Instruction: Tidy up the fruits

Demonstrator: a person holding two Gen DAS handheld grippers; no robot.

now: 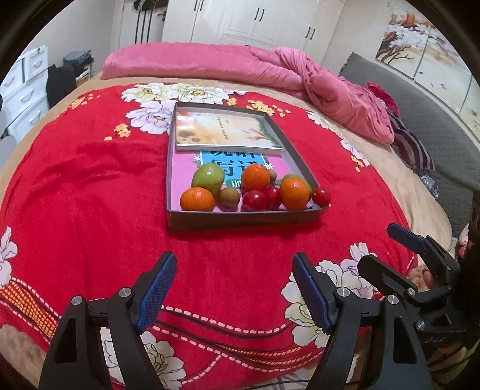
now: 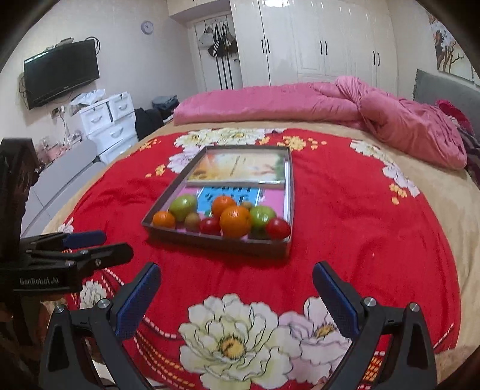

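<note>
Fruits (image 1: 255,189) in tray (image 1: 240,217), beyond both spread hand-held grippers (image 1: 234,288)

A red blanket (image 1: 90,186) printed with pale flowers covers the bed, and a rumpled pink quilt (image 1: 240,64) lies along its far edge beside a grey padded headboard (image 1: 420,99). Two books lie flat on the bed: one with a yellow sunflower cover (image 1: 222,129) farther away, and a pink one with a blue panel of Chinese characters (image 1: 186,171) partly under it. Behind stand white wardrobe doors (image 2: 324,39), a white drawer unit (image 2: 111,120), a wall-mounted black television (image 2: 61,73), a small round wall clock (image 2: 147,27), and a floral painting (image 1: 426,57) above the headboard.
</note>
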